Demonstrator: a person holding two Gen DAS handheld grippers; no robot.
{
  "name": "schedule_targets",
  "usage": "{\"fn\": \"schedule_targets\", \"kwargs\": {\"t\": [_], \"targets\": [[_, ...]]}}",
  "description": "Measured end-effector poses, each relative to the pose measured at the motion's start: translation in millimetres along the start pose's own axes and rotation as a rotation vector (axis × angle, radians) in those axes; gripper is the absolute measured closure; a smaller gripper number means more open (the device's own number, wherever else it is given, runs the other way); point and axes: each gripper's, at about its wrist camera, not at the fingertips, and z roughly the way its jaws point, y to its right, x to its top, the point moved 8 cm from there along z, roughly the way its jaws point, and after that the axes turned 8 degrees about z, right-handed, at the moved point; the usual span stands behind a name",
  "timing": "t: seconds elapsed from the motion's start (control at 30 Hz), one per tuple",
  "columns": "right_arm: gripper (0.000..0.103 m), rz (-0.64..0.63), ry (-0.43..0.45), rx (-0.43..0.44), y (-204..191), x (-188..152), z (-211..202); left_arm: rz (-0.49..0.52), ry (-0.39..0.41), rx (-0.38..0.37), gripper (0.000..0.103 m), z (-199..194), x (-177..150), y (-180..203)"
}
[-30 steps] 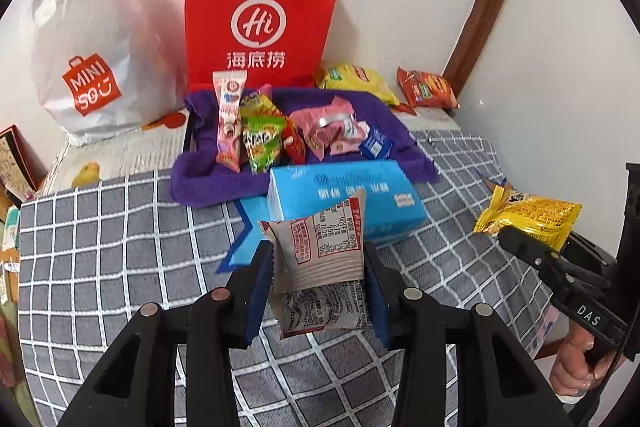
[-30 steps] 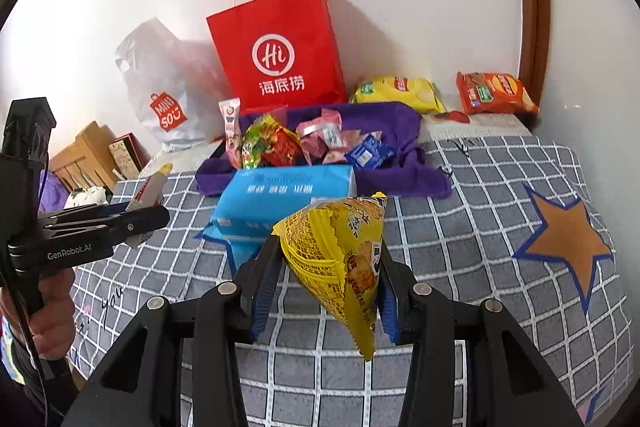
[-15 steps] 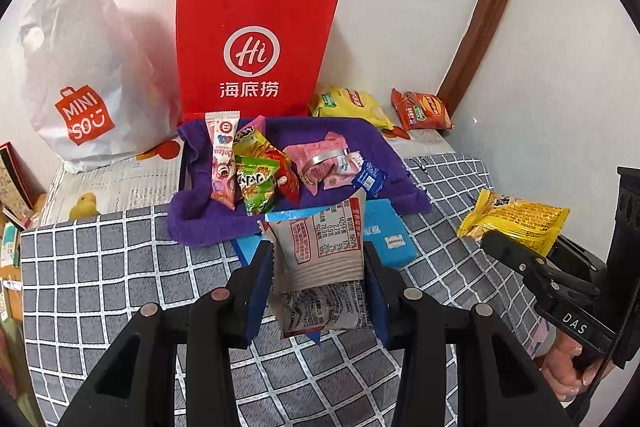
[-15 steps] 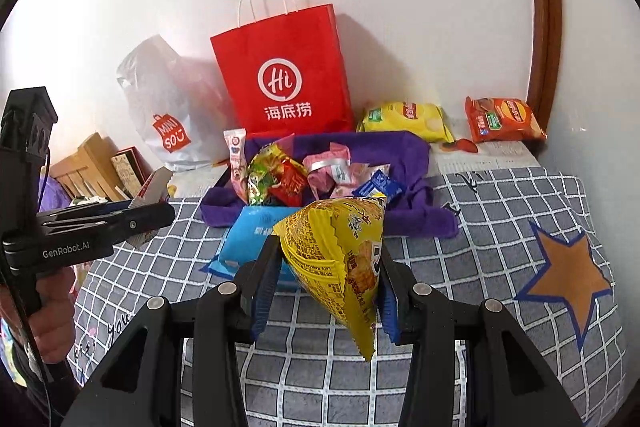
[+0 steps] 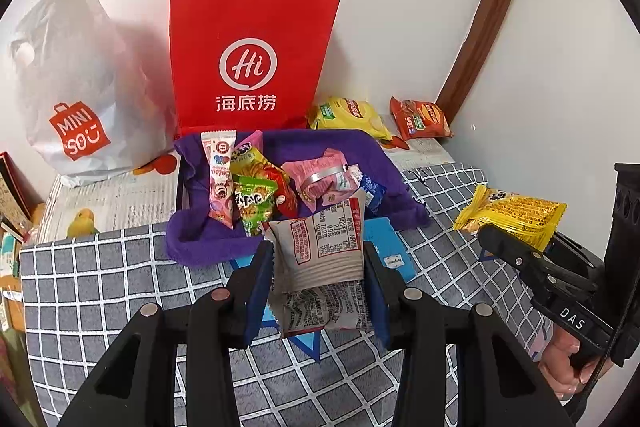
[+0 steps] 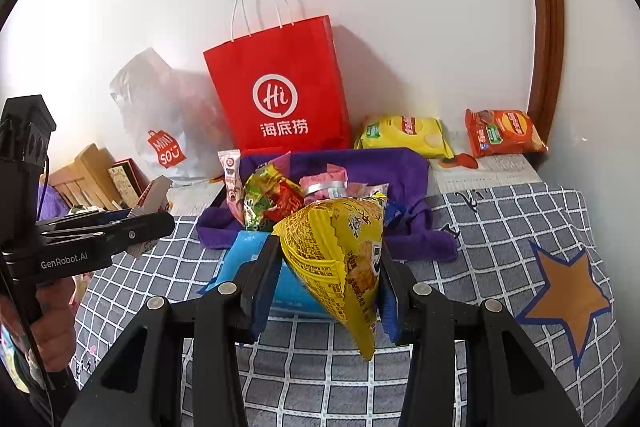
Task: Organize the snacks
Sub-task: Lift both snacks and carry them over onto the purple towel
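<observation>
My left gripper (image 5: 318,283) is shut on a white snack packet (image 5: 320,255) with red print, held above the checked cloth. My right gripper (image 6: 326,279) is shut on a yellow snack bag (image 6: 340,259) that hangs point down between the pads; the same yellow snack bag (image 5: 516,211) shows at the right of the left wrist view. Behind both lies a purple cloth-lined tray (image 5: 320,147) with several snack packets (image 5: 256,191) piled in it. A blue tissue pack (image 6: 244,255) lies just in front of the tray, partly hidden by the held bags.
A red paper bag (image 5: 248,67) stands against the wall behind the tray, a white plastic bag (image 5: 68,99) to its left. A yellow chip bag (image 5: 348,111) and an orange chip bag (image 5: 420,119) lie by the wall at right. Wooden boxes (image 6: 88,179) sit at far left.
Both grippers have risen and drawn back with their packets still held; the tray, red bag and tissue pack now sit lower and farther off in both views.
</observation>
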Motion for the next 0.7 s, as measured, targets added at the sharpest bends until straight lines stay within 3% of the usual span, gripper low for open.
{"fn": "schedule_targets", "kwargs": {"t": [0.7], "targets": [[0.059,-0.026,0.002,-0.024,-2.5,31.6,24.9,-0.003,-0.019,0.008,0.063,18.2,25.8,-14.1]]}}
